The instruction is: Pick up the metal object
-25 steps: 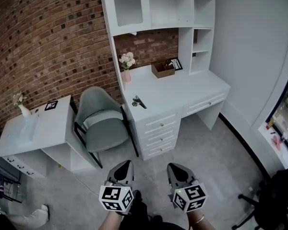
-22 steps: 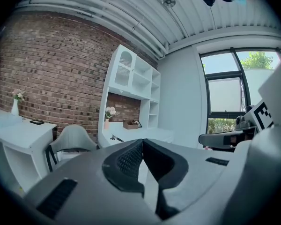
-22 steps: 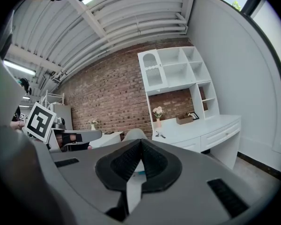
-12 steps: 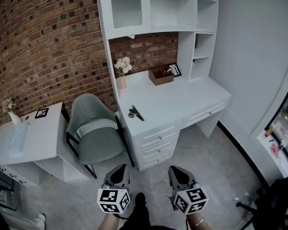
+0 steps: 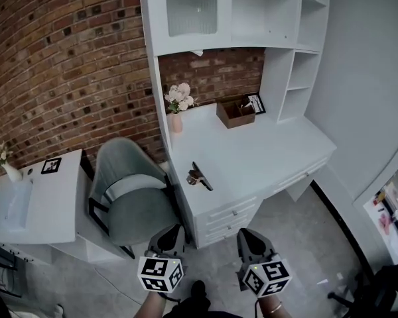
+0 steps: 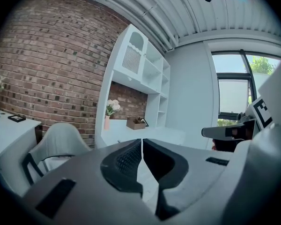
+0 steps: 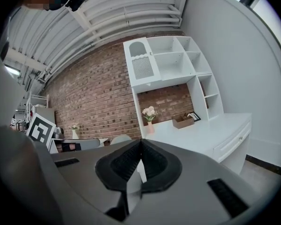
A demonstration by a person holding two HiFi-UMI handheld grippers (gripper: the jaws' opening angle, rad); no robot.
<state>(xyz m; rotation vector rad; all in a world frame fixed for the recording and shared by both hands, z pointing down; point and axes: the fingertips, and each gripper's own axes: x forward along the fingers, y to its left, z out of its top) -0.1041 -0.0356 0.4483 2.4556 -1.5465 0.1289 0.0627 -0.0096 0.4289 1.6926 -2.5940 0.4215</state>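
There's the small dark metal object (image 5: 199, 176) on the white desk (image 5: 265, 154), twelve o'clock and well apart from left gripper (image 5: 174, 230) and right gripper (image 5: 247, 234), both pinched together, empty. It looks rigid, slick; best taken by its slim bar.

A white desk (image 5: 265, 158) is being backed by a brick wall (image 5: 66, 65) and flanked by a grey-green chair (image 5: 136, 204).
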